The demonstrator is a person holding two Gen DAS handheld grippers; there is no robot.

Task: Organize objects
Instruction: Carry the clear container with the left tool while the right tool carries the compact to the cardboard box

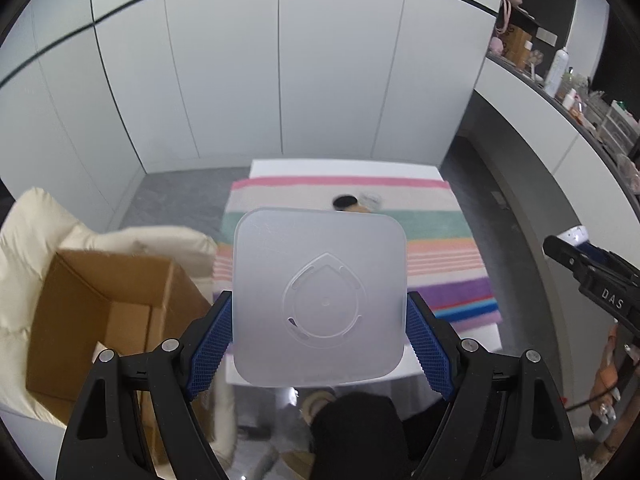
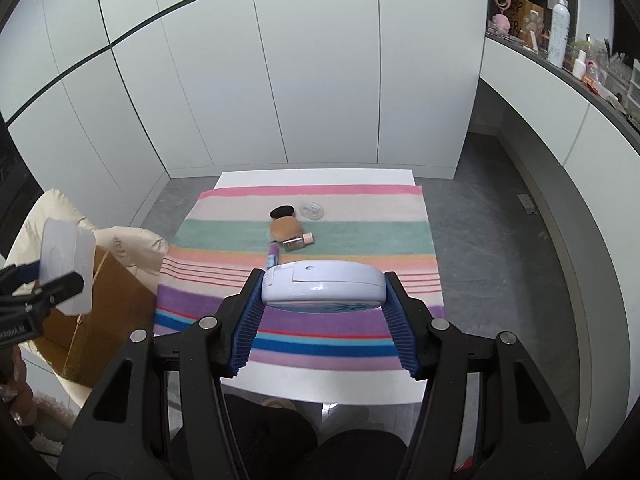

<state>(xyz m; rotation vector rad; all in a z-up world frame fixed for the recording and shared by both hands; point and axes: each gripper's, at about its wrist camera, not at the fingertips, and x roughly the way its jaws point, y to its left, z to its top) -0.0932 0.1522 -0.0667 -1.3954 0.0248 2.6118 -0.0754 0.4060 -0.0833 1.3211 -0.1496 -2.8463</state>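
Cardboard box [image 1: 108, 316] is seen at the far left, open-topped and resting against a cream cushion [image 1: 36, 232], beside the white table [image 2: 320, 380]. Just right of it, the left gripper [image 1: 320, 332] is clamped on a frosted square container [image 1: 320, 296], the blue pads pressed against its two sides; the container is carried in the air, near the box and over the table's left edge. In the right wrist view the same container is seen raised just above the box's rim.

Further right, a striped cloth [image 2: 360, 240] is spread over the table. On its middle a small group of cosmetics is left lying: a black round piece [image 2: 282, 211], a brown sponge [image 2: 285, 229], a clear round lid [image 2: 312, 211], a small bottle with a pink cap [image 2: 298, 242] and a purple tube [image 2: 273, 257]. They lie close together, some touching.

At the right, the right gripper [image 2: 324, 304] is closed on a white round compact [image 2: 324, 284], held edge-on above the near stripes of the cloth.

The step in hand is judged to be the carrying of both held items toward the box. For the next move, the container would need to be brought squarely over the opening and lowered before the pads are eased apart; the compact would then be followed in, with care taken that the grippers are not crossed.
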